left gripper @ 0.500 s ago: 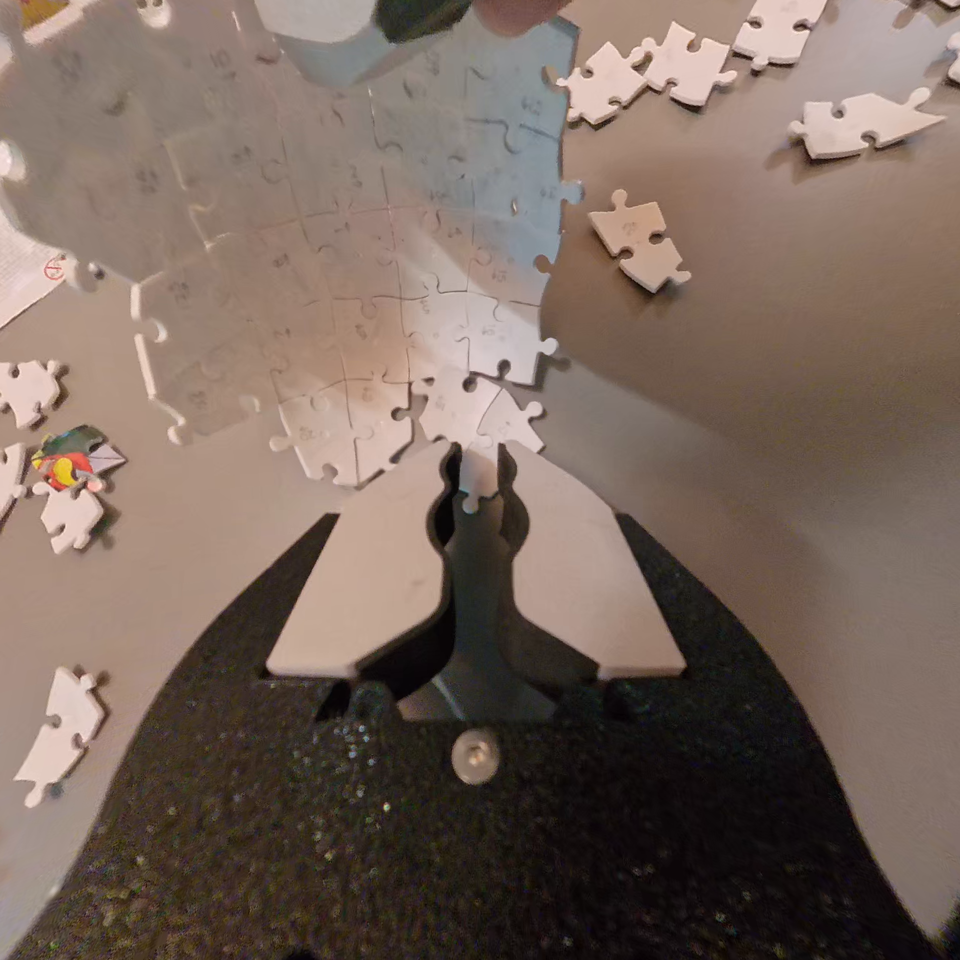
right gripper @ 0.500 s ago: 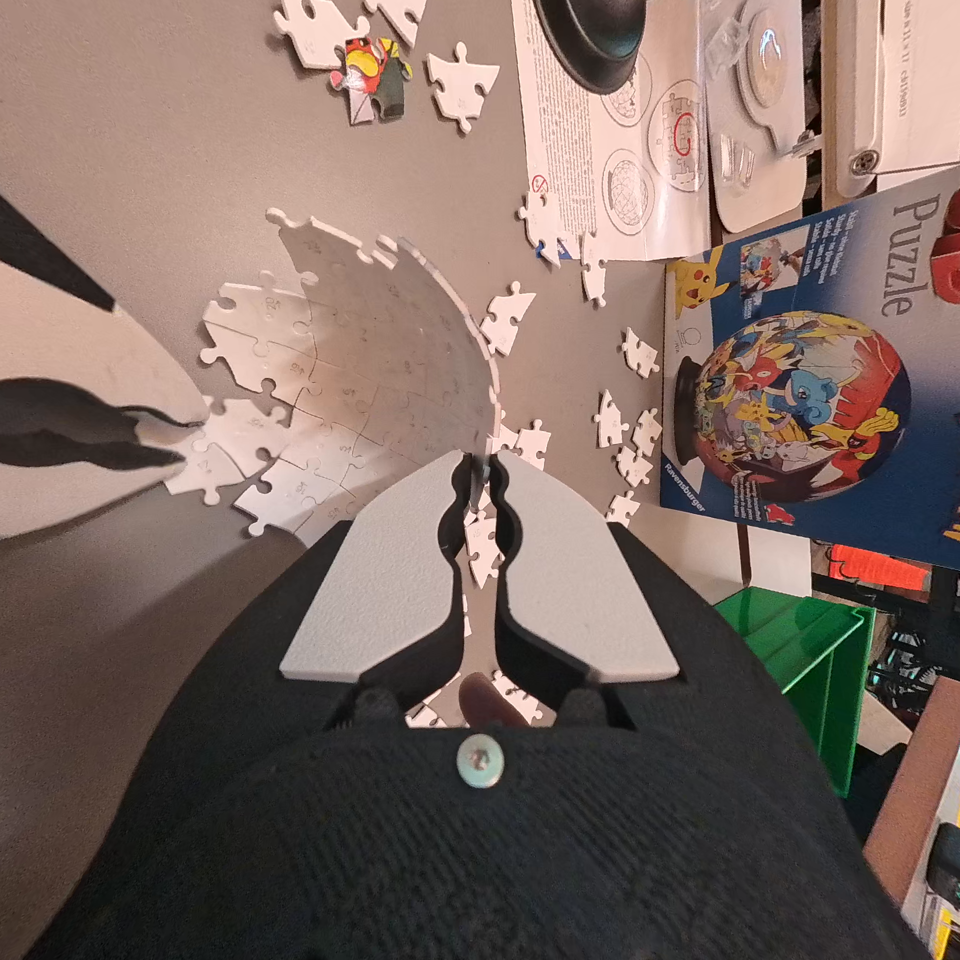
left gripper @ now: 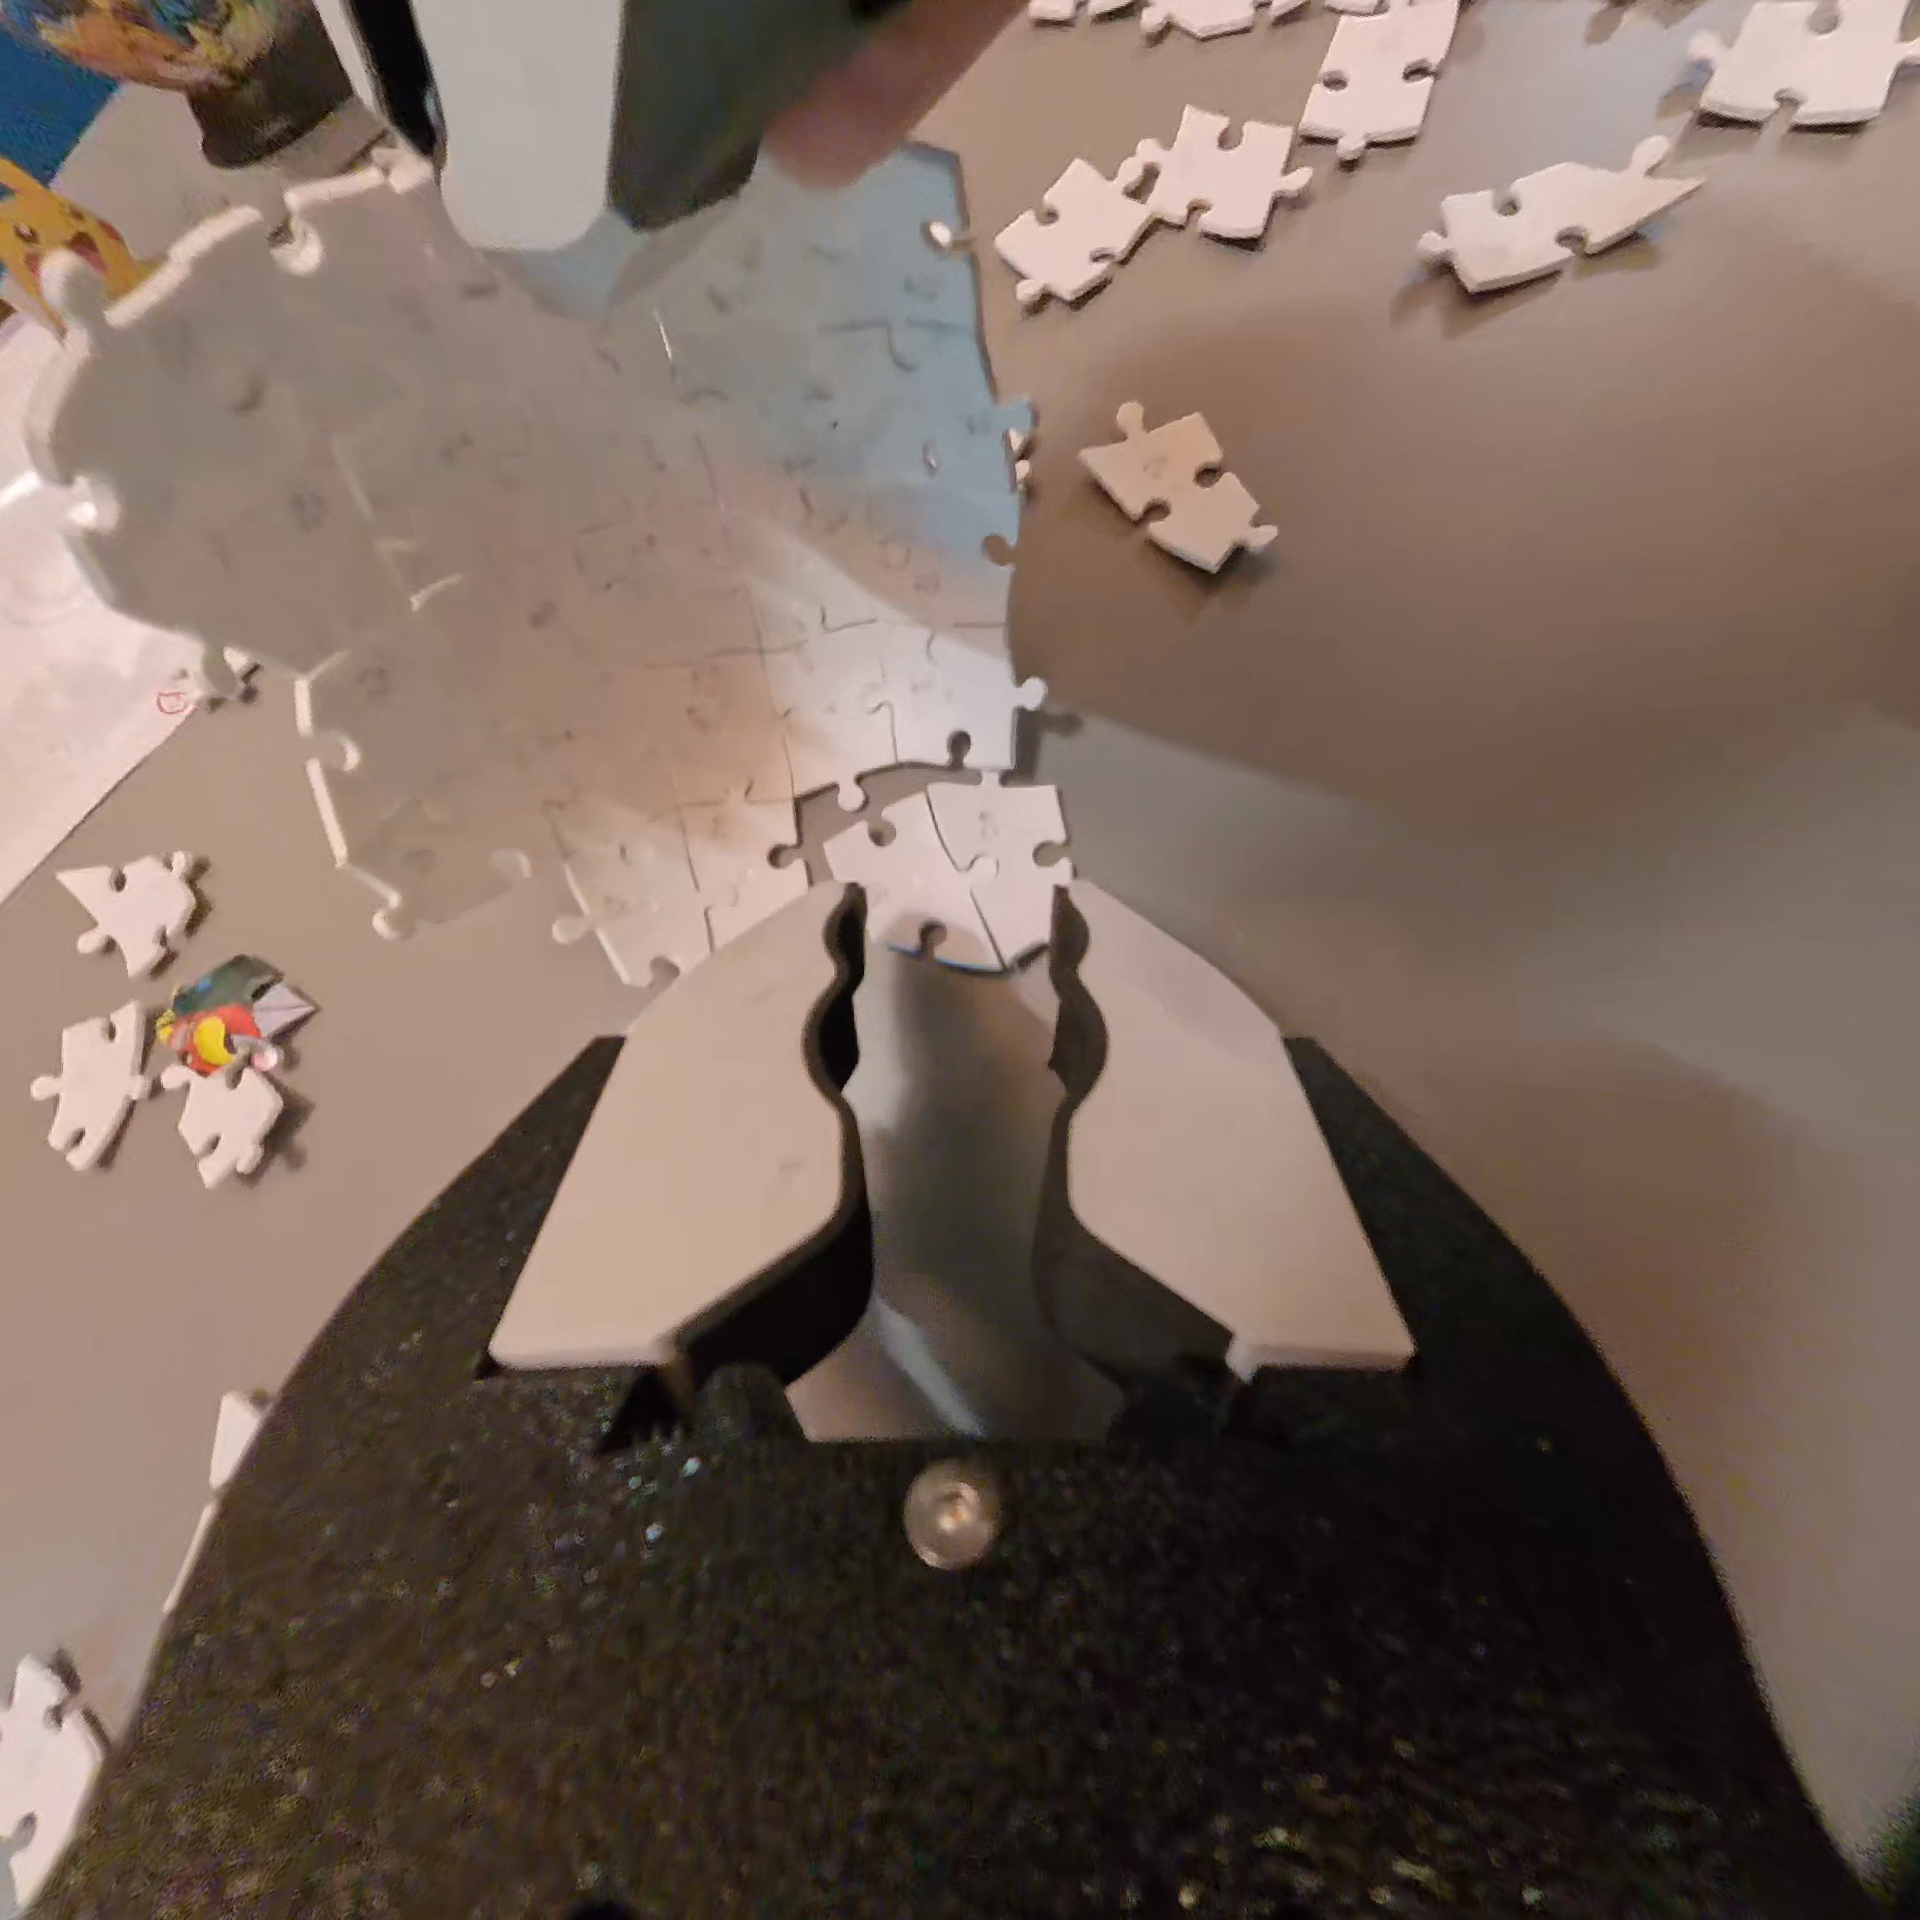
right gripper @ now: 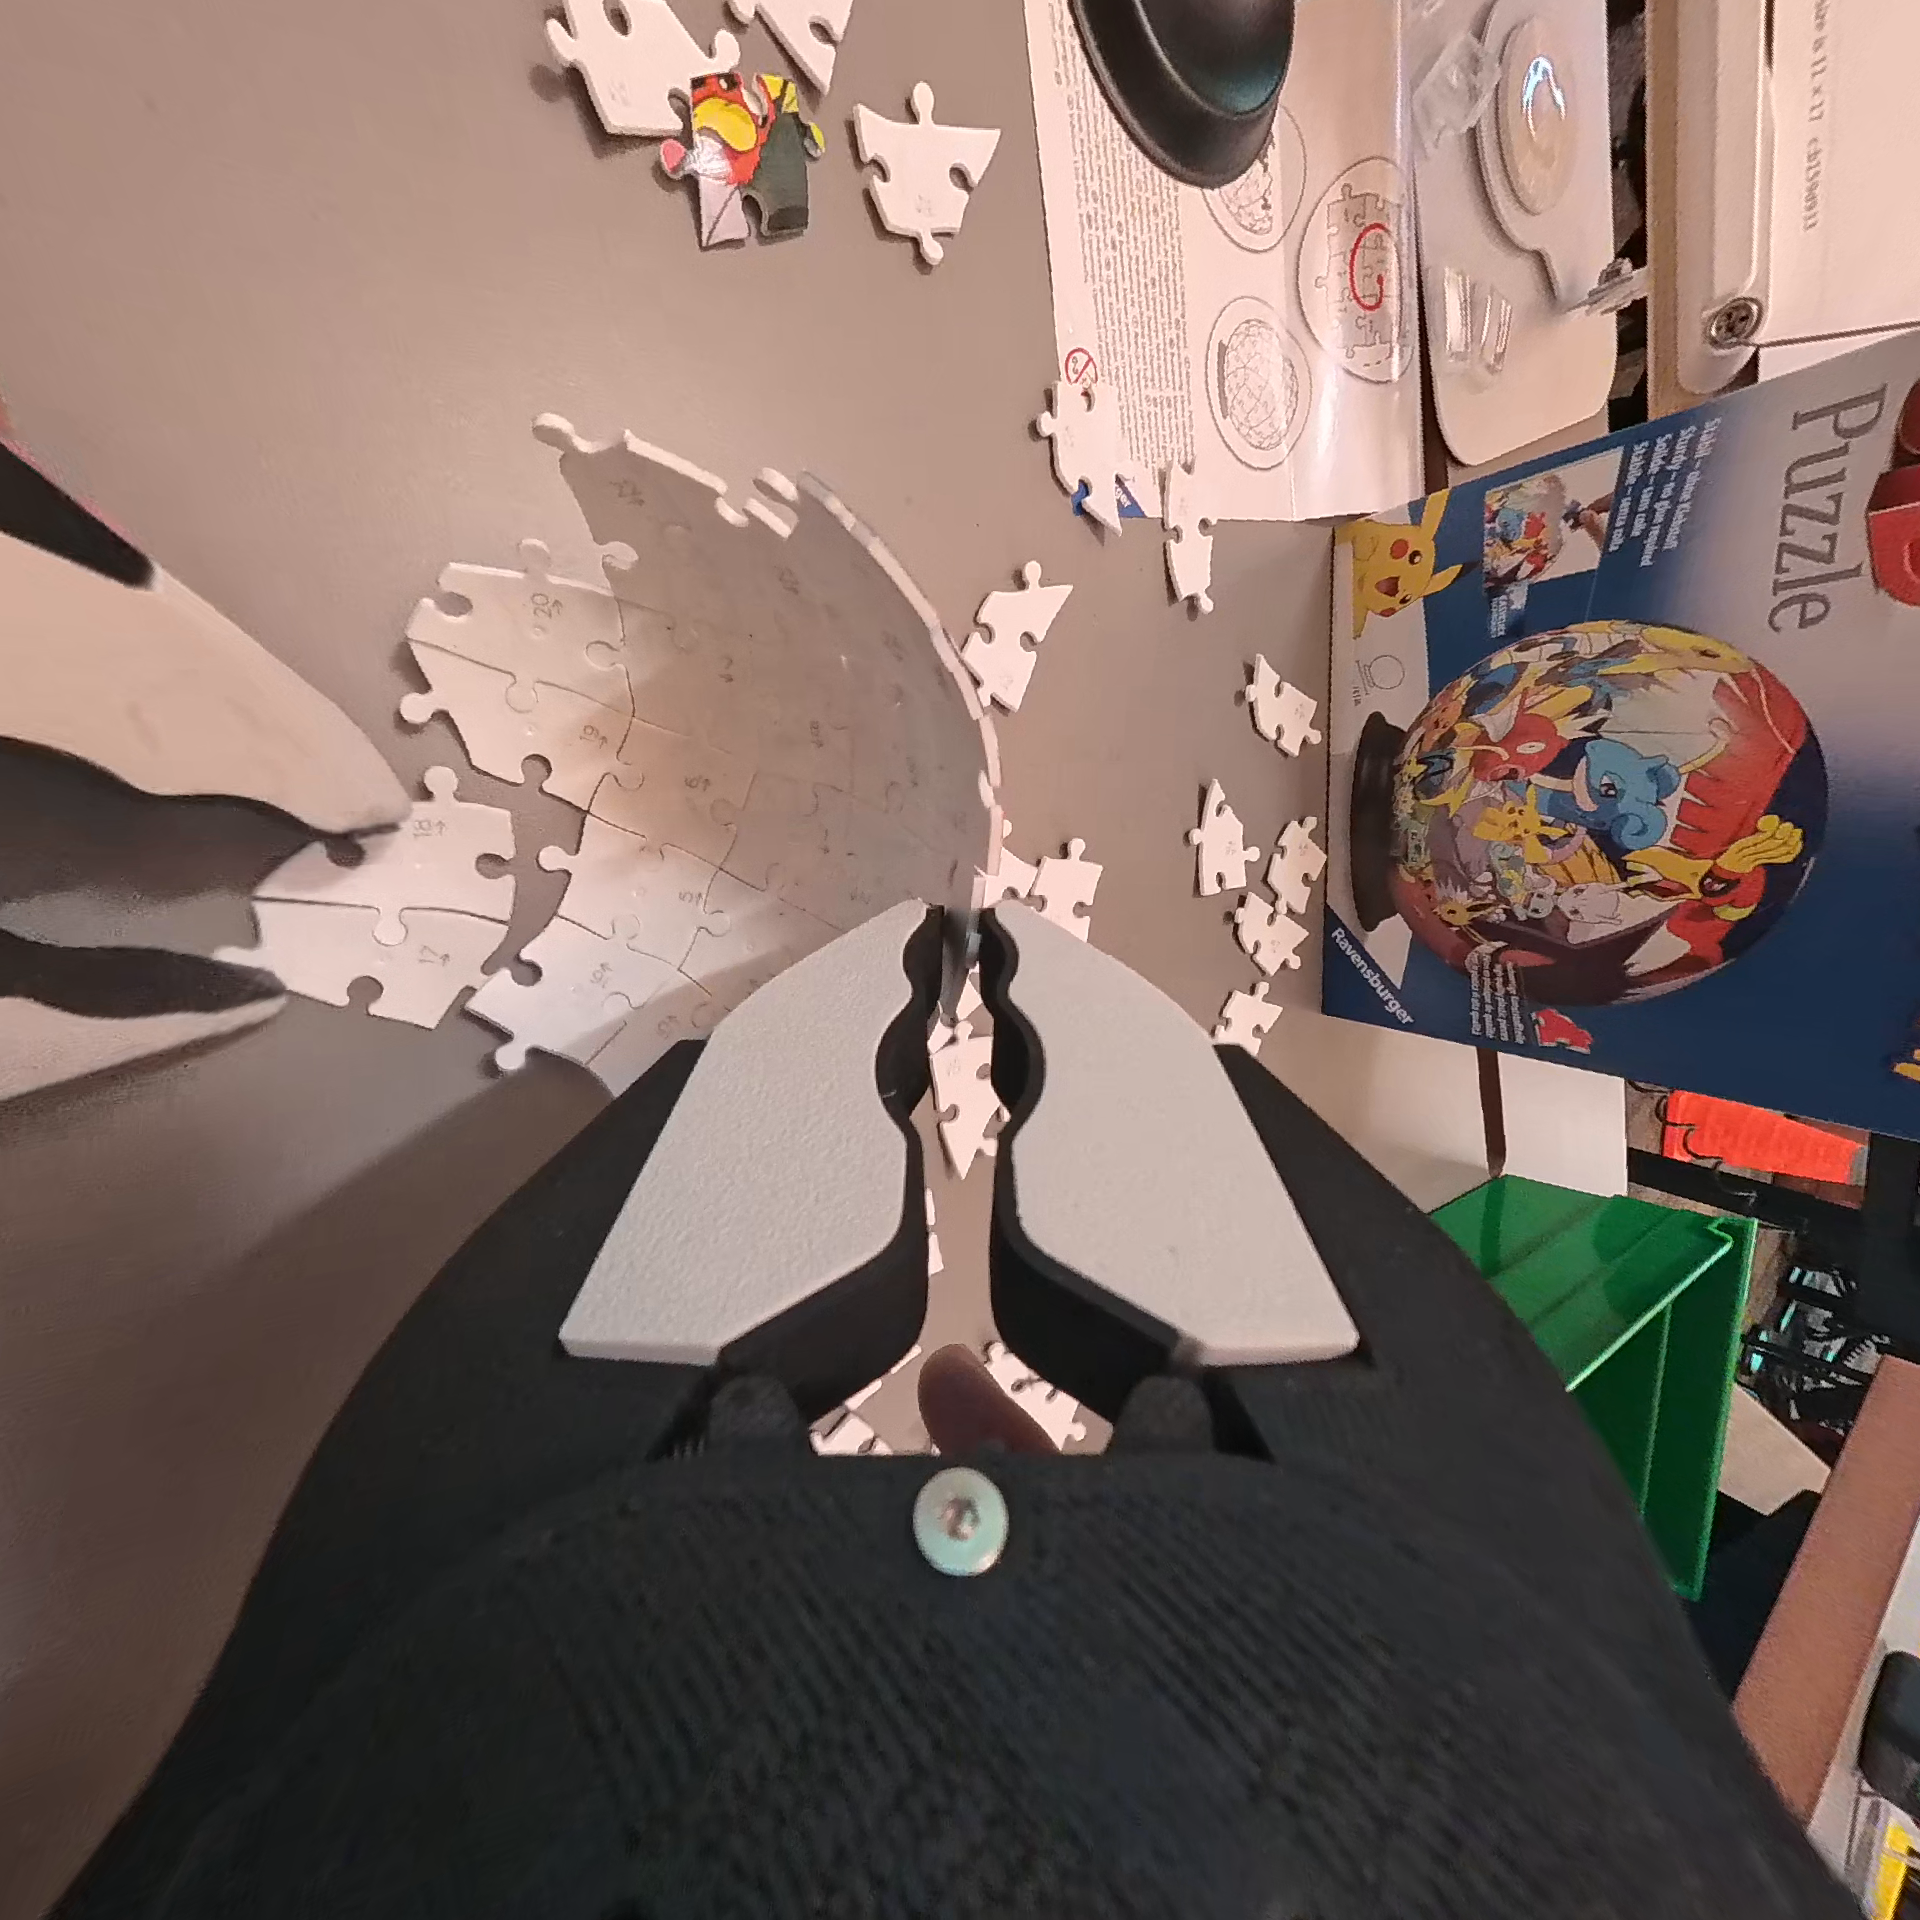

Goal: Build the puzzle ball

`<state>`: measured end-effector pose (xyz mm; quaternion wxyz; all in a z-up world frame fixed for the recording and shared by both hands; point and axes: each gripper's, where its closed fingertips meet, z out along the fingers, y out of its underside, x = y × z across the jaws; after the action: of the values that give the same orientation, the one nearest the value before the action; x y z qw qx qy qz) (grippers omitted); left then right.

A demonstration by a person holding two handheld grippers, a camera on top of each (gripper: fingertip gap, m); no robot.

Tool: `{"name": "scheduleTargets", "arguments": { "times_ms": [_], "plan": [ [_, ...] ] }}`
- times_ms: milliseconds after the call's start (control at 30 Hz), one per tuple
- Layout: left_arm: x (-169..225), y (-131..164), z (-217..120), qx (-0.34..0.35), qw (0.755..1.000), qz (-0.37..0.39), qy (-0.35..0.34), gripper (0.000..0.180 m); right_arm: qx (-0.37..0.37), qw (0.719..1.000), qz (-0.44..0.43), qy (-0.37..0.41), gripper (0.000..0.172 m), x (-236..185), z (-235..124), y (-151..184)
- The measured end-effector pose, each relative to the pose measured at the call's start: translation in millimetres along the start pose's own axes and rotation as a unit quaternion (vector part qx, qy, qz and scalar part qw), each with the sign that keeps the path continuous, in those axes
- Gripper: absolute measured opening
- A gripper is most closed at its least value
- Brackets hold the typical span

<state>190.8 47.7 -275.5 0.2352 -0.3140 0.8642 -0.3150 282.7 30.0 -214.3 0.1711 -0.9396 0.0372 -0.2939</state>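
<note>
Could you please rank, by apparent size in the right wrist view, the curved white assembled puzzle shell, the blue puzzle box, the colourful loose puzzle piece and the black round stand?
1. Blue puzzle box, cropped
2. Curved white assembled puzzle shell, nearly as large; ranking unsure
3. Black round stand, cropped at top
4. Colourful loose puzzle piece

Both wrist views look down closely (from opposite sides) at the curved puzzle shell (left gripper: 623, 582).

L gripper (left gripper: 961, 914) jaws apart; R gripper (right gripper: 961, 920) nearly closed.
</note>
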Motion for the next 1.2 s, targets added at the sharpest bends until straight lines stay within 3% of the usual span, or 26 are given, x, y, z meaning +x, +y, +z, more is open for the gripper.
{"name": "scheduleTargets", "arguments": {
  "times_ms": [433, 600, 1067, 1200],
  "plan": [
    [-5.5, 5.0, 6.2, -0.018, 1.000, -0.002, 0.002, 0.029, -0.003, 1.000, 0.001, 0.001, 0.006, 0.4, -0.4, 2.1],
    [-5.7, -20.5, -1.7, 0.054, 0.999, 0.010, -0.001, 0.001, -0.005, 1.000, 0.003, 0.000, 0.007, 0.6, 0.2, 3.6],
    [-2.5, -6.5, 23.2, -0.016, 0.993, 0.112, 0.024, 0.000, -0.007, 1.000, 0.006, -0.004, 0.007, 1.2, 1.9, 5.4],
    [-2.2, -5.8, 23.4, -0.040, 0.992, 0.109, 0.046, 0.000, -0.007, 1.000, 0.009, -0.004, 0.007, 1.4, 2.9, 6.6]
  ]
}}
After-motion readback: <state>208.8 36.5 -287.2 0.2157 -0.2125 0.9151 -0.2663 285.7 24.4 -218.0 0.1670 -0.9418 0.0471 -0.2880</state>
